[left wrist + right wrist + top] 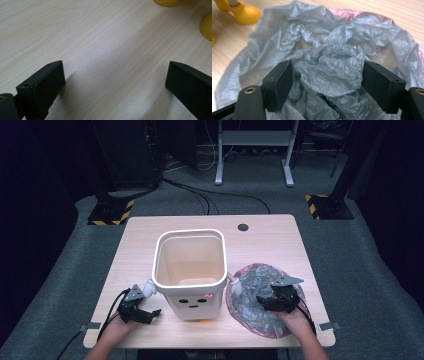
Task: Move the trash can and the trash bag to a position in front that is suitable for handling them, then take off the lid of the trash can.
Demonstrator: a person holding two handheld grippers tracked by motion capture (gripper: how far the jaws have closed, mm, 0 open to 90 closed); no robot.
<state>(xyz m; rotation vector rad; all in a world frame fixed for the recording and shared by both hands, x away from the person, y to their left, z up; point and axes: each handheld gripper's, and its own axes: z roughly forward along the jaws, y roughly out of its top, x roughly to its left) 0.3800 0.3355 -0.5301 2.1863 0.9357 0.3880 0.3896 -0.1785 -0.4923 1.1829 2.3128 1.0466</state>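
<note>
A white plastic bin (156, 265) with a small face on its front wall stands upright in the middle of the wooden table (270, 245). Right of it lies a crumpled grey plastic bag (250, 290) with a pink edge. My right gripper (261, 302) hovers over the bag, jaws wide apart. In the right gripper view, a raised fold of the bag (324, 50) sits between the jaws of the right gripper (327, 64), which stand on either side without squeezing it. My left gripper (154, 315) rests low at the bin's front left corner. In its own view the left gripper (115, 66) is open over bare wood.
The bin's yellow feet (207, 26) show just ahead of the left jaws, and one yellow foot (244, 12) lies left of the bag. A cable hole (243, 227) sits at the table's far edge. Dark floor, cables and stands surround the table.
</note>
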